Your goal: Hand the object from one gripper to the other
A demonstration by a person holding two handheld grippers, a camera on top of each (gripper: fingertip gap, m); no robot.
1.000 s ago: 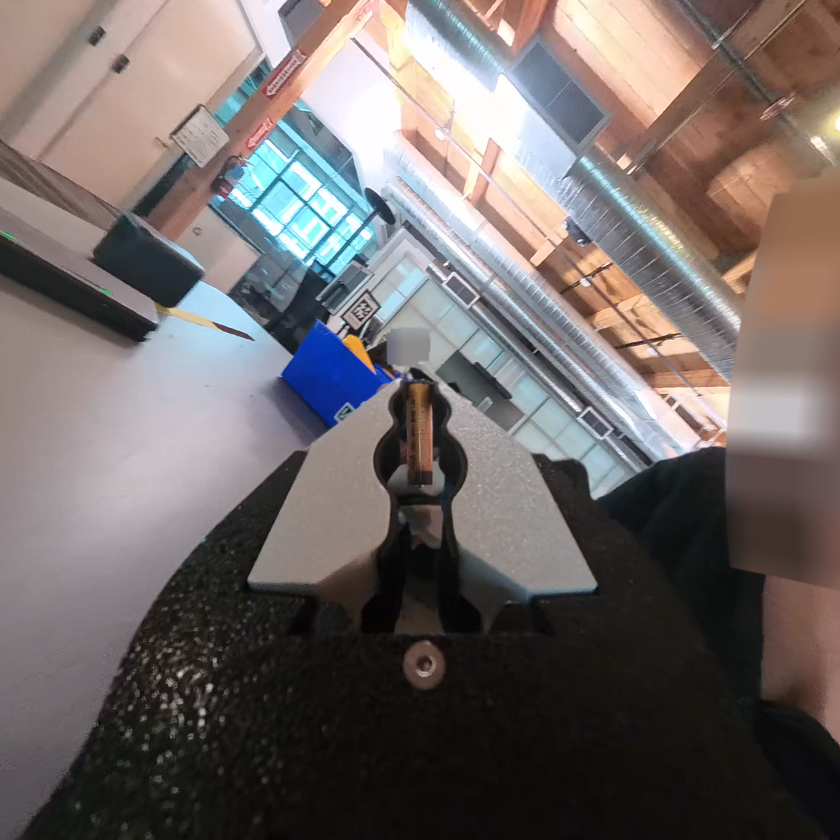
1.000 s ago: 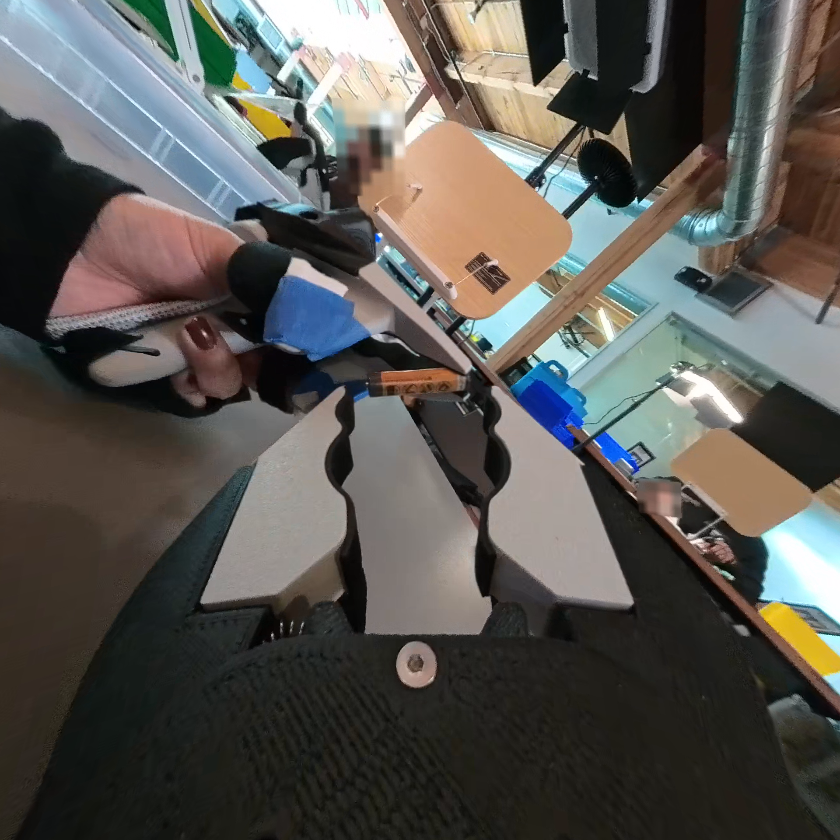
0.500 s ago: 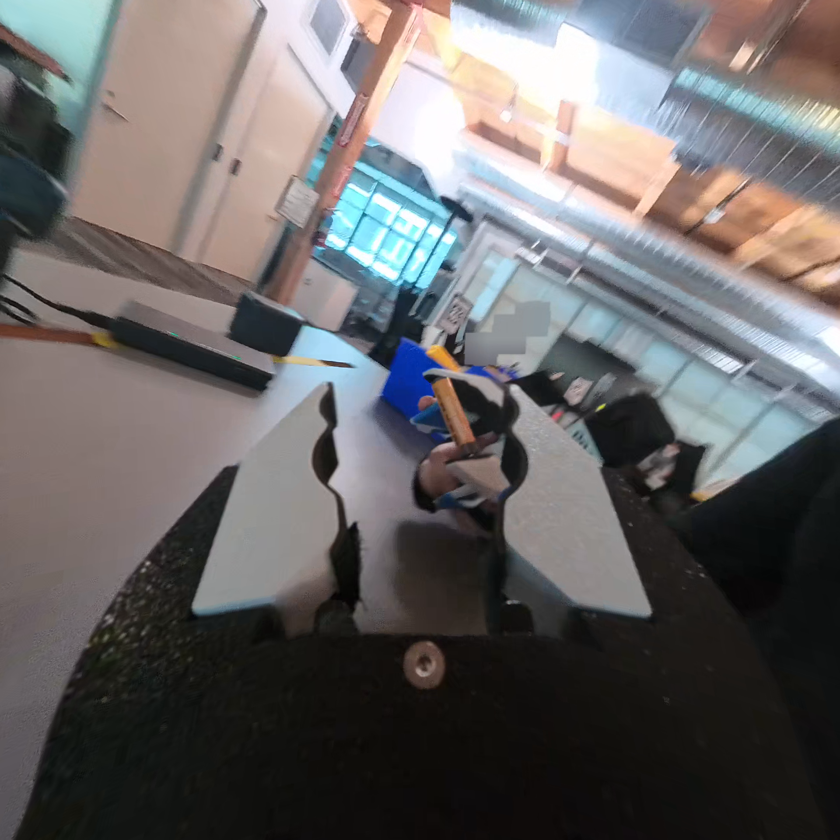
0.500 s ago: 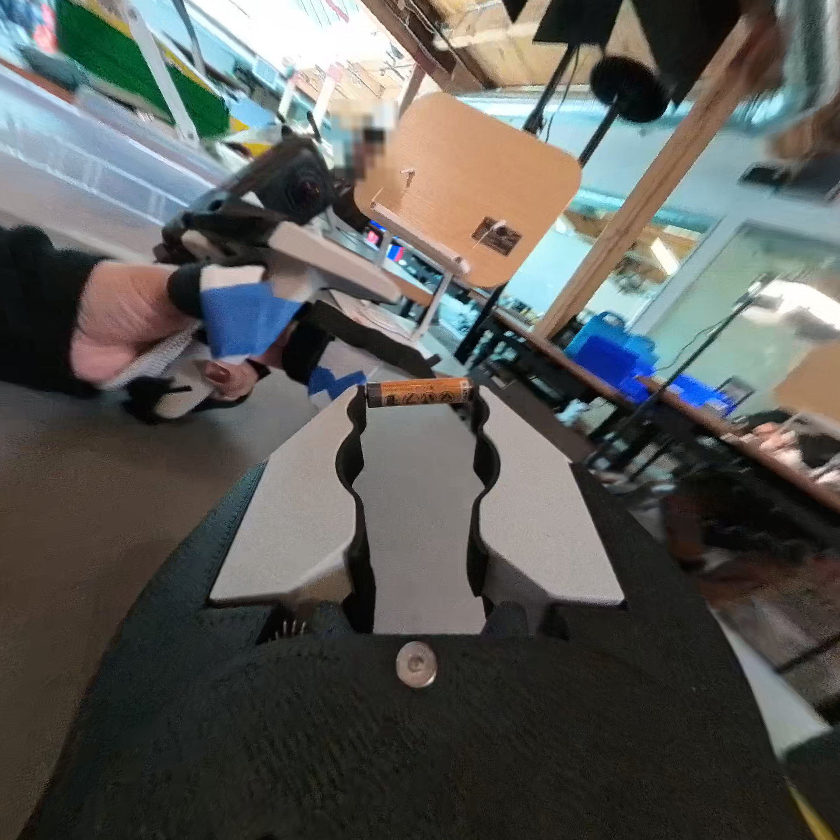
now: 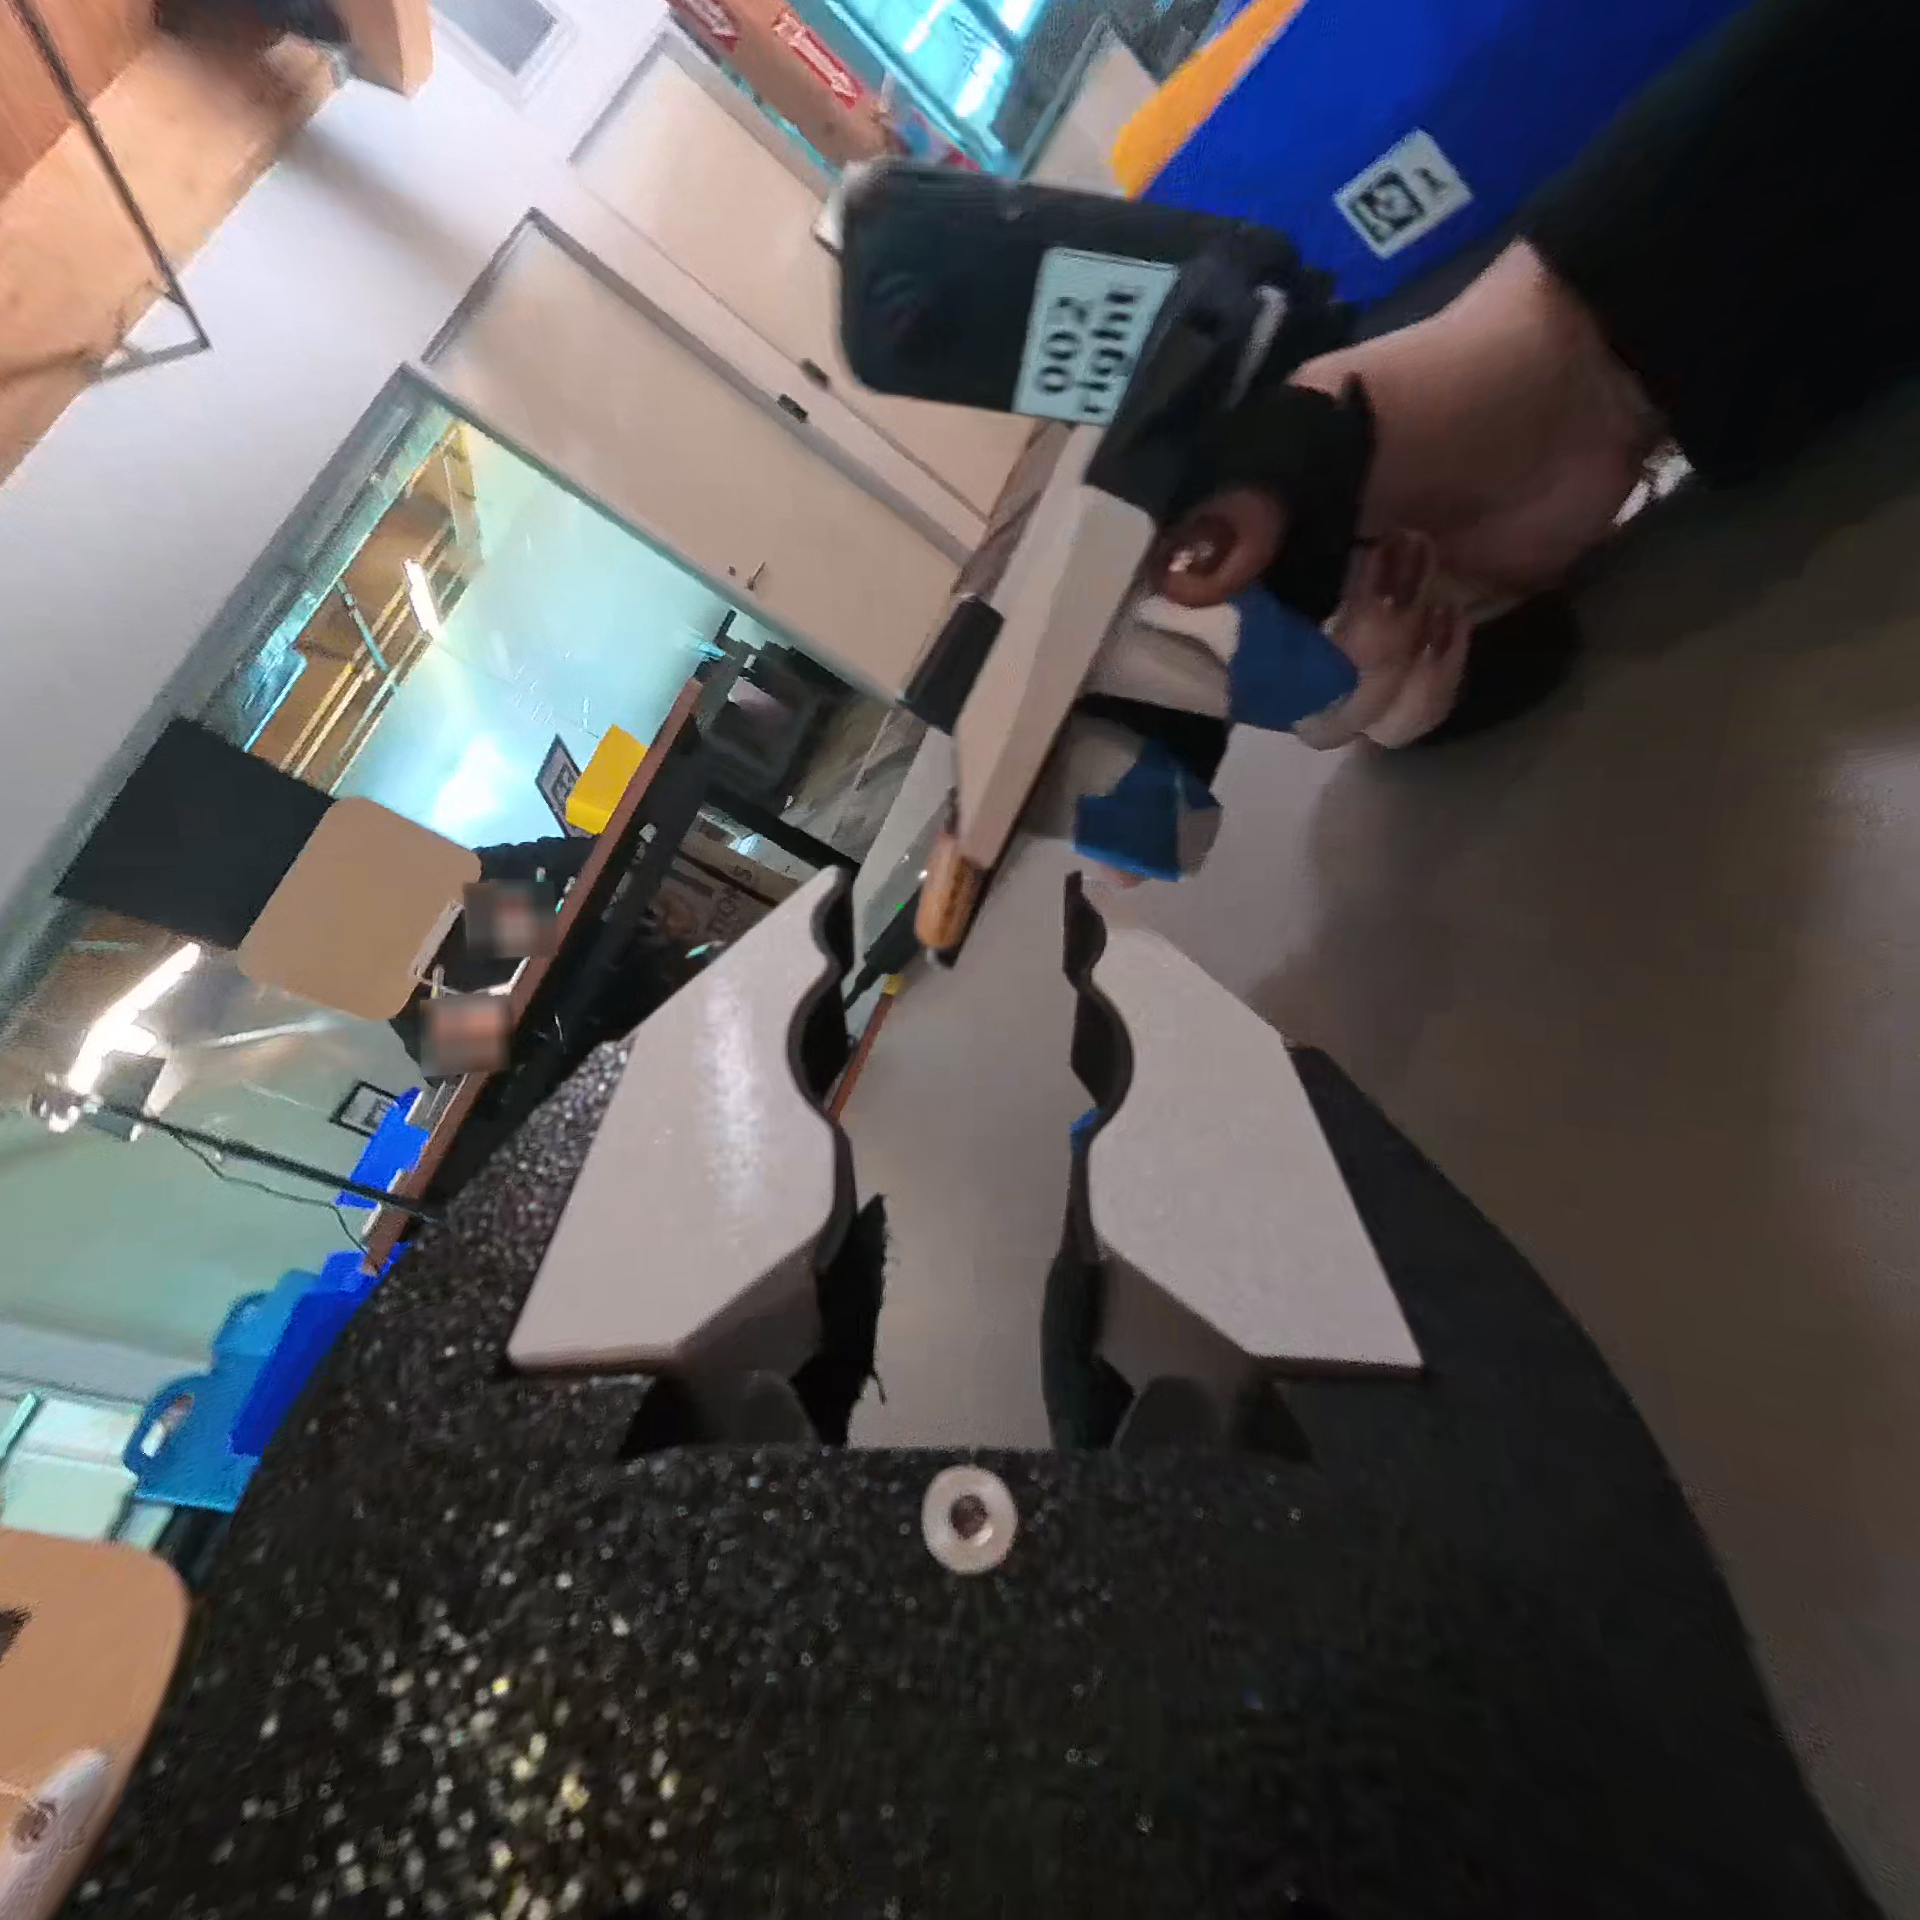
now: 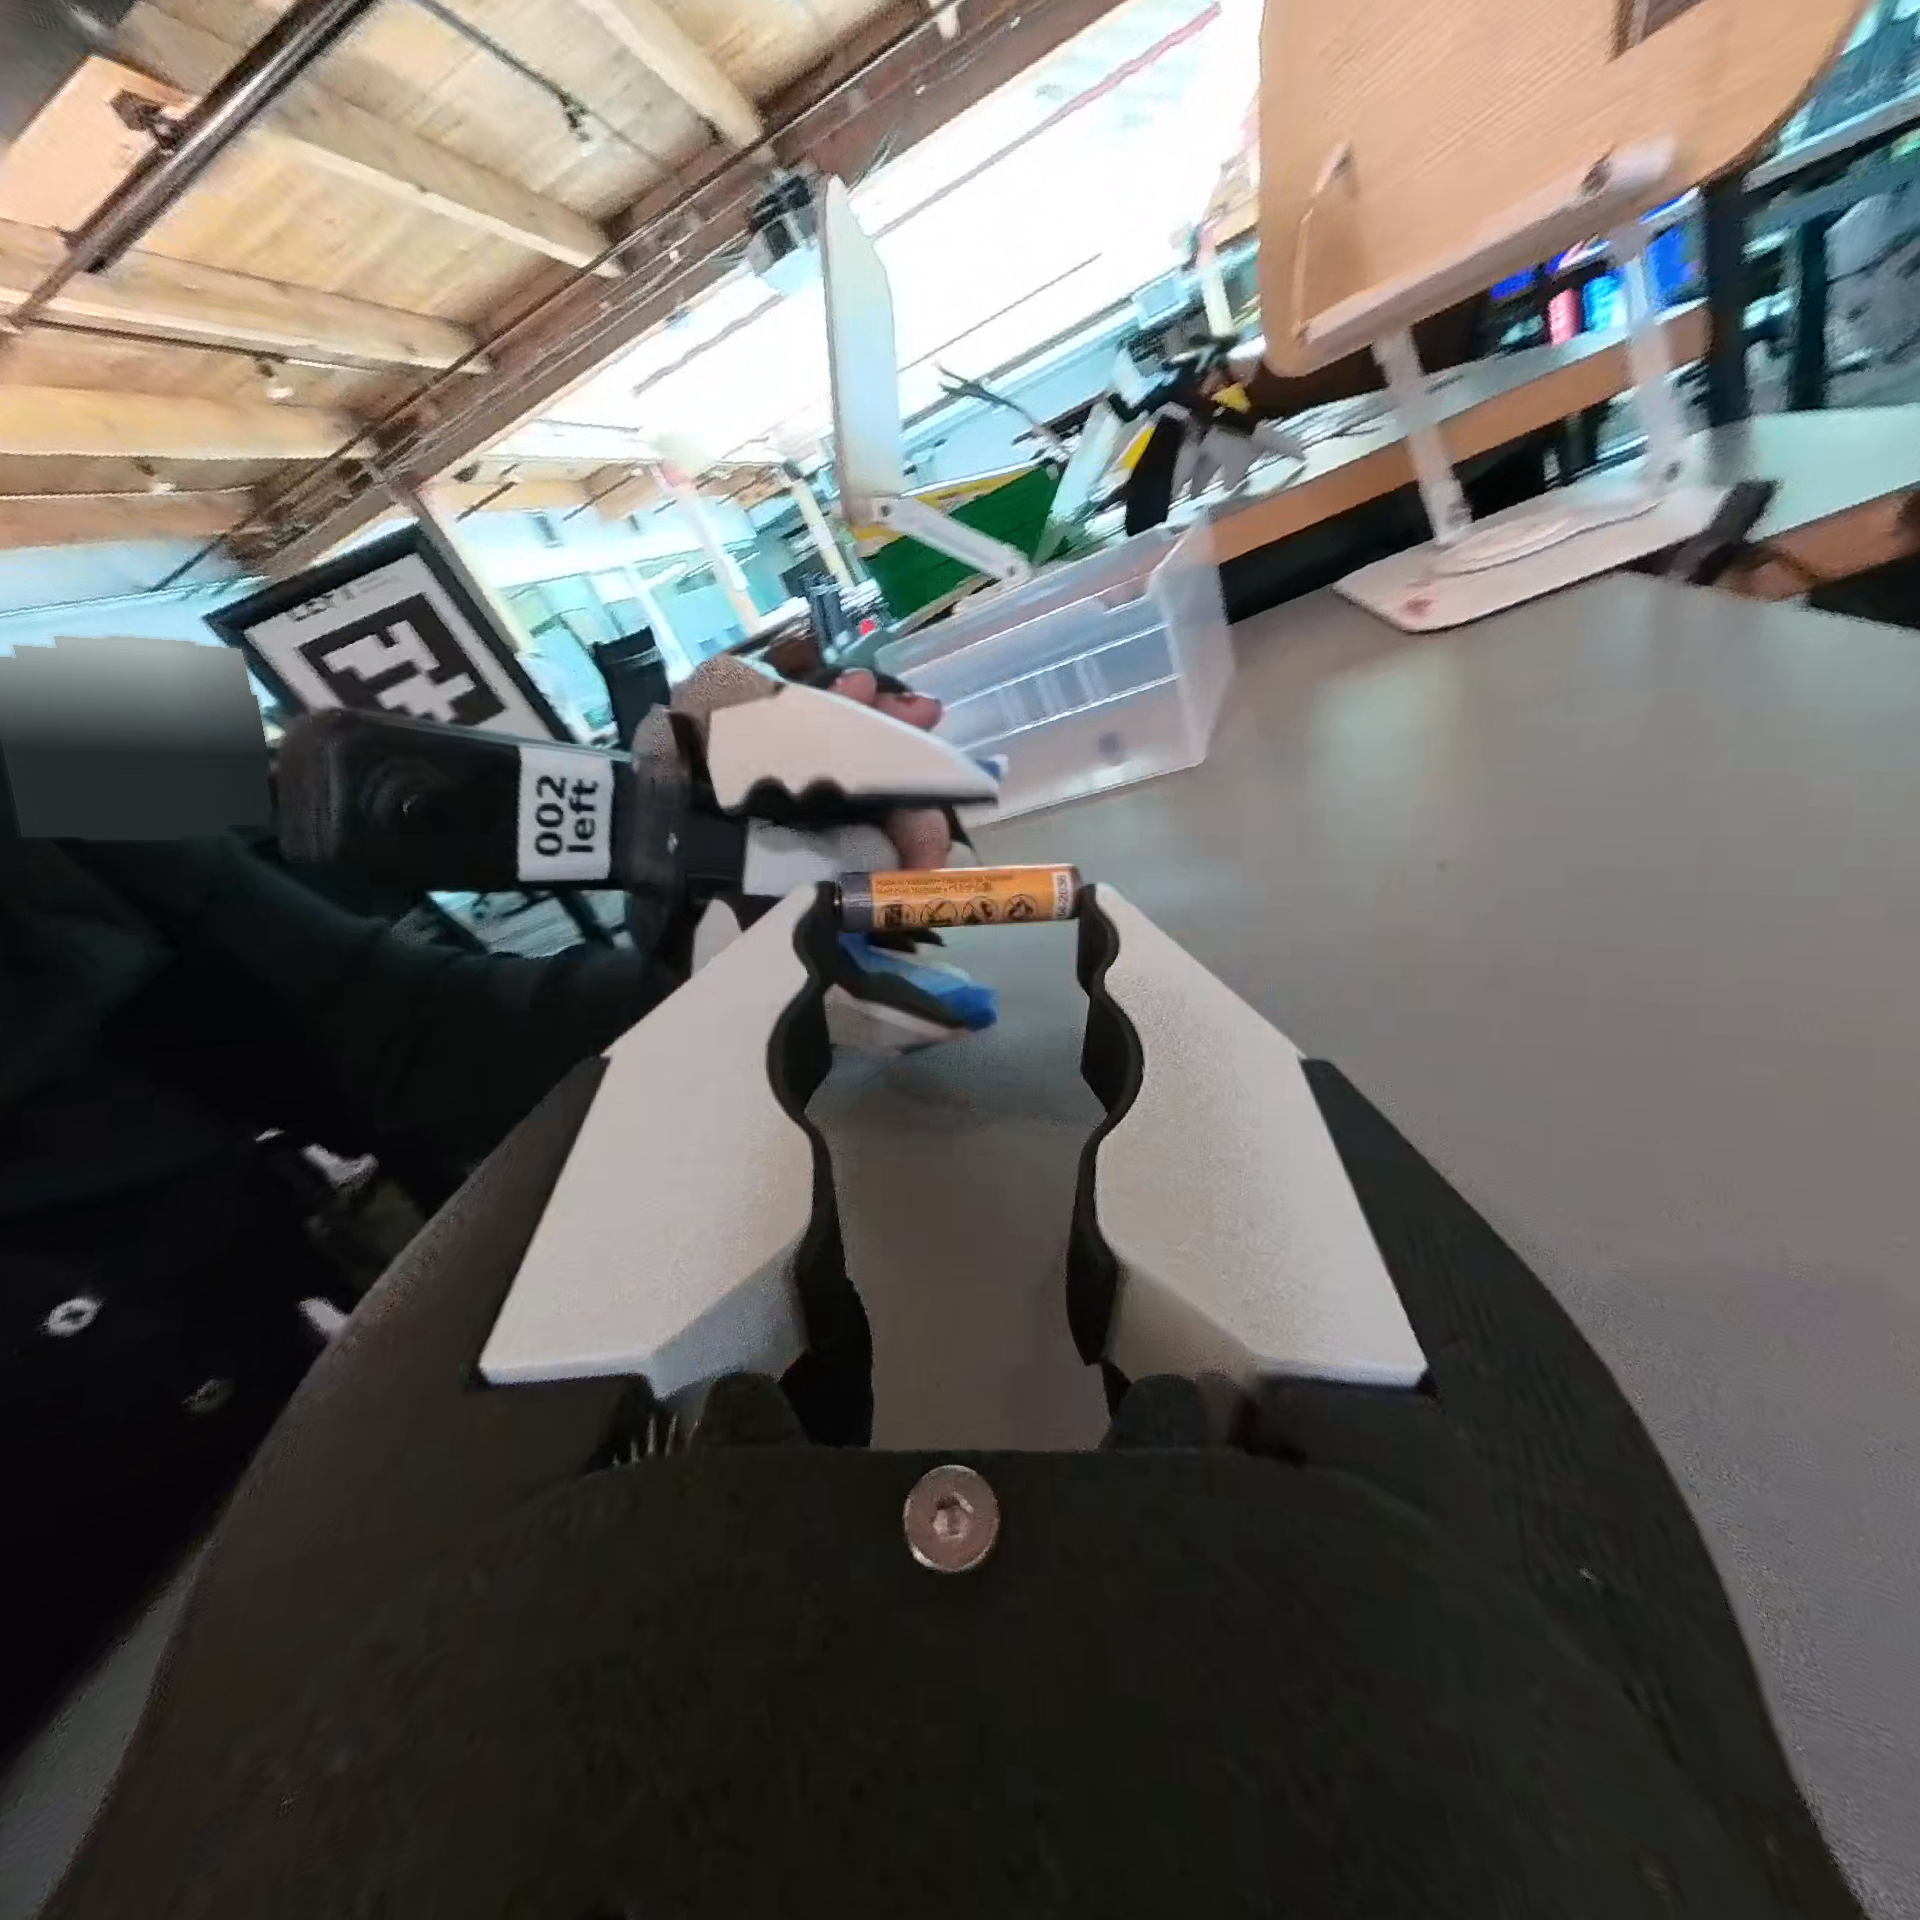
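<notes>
My left gripper [image 5: 951, 914] stands wide open, empty. My right gripper [image 6: 961, 904] pinches the battery [image 6: 961, 899] end-to-end at the fingertips, above the table [image 6: 1558, 935]. Risk: minimal tip contact; a slight jolt could eject it.

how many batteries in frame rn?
1. The orange battery is clamped end to end between the right tool's fingertips, above the table. The left tool is open, holding nothing.
</notes>
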